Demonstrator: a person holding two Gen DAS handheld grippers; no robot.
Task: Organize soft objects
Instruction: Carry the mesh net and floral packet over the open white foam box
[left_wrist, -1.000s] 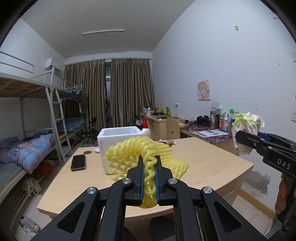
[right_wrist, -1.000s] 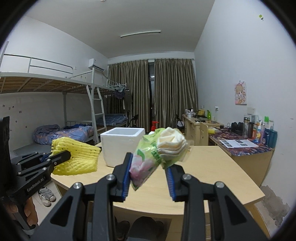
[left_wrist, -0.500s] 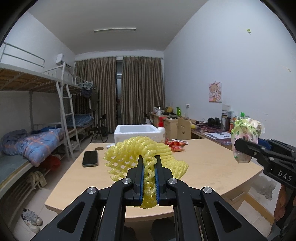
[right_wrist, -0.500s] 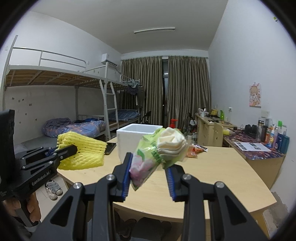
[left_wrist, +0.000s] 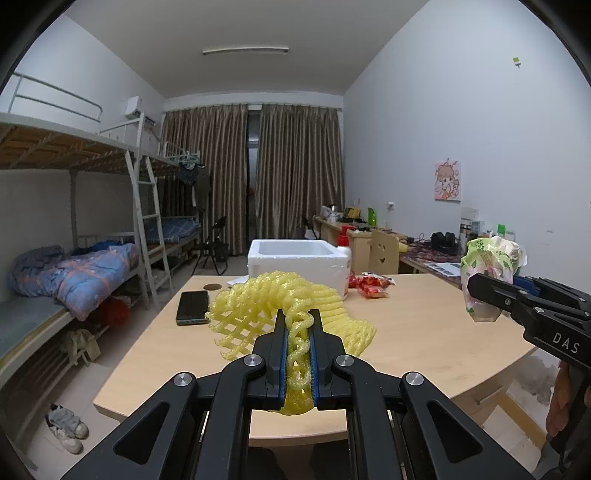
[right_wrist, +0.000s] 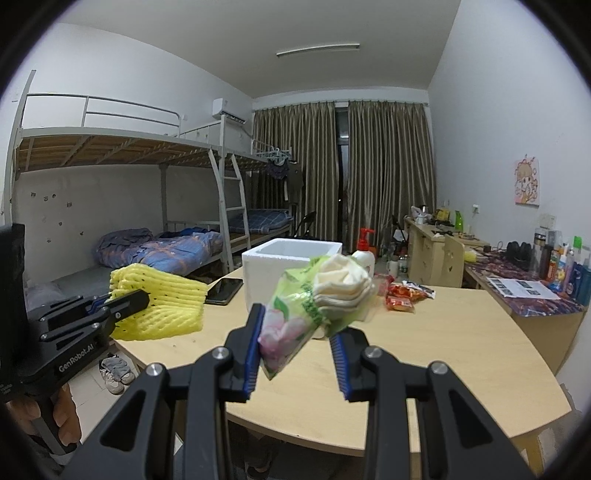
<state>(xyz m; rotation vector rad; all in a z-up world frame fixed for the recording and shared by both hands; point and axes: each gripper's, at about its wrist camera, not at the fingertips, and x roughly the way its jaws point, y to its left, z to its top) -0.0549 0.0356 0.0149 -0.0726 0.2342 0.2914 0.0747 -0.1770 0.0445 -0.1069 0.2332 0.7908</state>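
A big wood counter (left_wrist: 424, 332) holds a white foam box (left_wrist: 295, 264) at its far side. A black phone (left_wrist: 192, 301) lies left of the box, and red snack packs (left_wrist: 371, 284) lie right of it. The left gripper (left_wrist: 299, 325) has its jaws clenched on a yellow foam net (left_wrist: 266, 306), up off the counter. The right gripper (right_wrist: 297, 332) holds a green tissue pack (right_wrist: 295, 314) in its jaws, also in the air near the box.
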